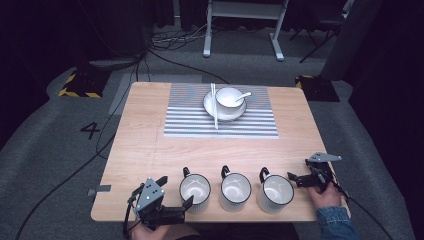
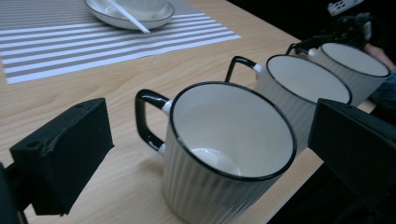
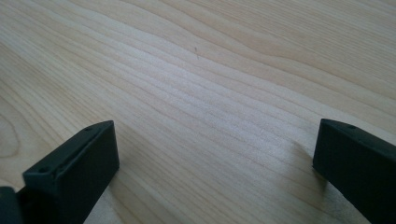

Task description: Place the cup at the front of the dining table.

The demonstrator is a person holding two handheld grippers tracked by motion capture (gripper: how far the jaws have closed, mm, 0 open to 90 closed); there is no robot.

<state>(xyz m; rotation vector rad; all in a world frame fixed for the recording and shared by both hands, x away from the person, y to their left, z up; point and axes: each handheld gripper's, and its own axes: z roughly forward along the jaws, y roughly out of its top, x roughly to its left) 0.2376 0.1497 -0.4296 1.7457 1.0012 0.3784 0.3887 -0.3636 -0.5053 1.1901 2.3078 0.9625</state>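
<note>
Three white ribbed mugs with black rims and handles stand in a row near the table's front edge: the left mug (image 1: 195,190), the middle mug (image 1: 235,189) and the right mug (image 1: 276,192). My left gripper (image 1: 175,191) is at the front left, open wide. In the left gripper view the left mug (image 2: 229,140) stands between the spread jaws, neither pad touching it. My right gripper (image 1: 299,170) rests just right of the right mug, open. In the right gripper view, bare wood lies between the jaws of my right gripper (image 3: 215,149).
A striped placemat (image 1: 190,125) lies at the far middle of the table (image 1: 140,150). On it a plate (image 1: 210,107) holds a white bowl (image 1: 229,97) with a spoon, and chopsticks (image 1: 214,107) lie across the plate. Cables and a white stand are on the floor beyond.
</note>
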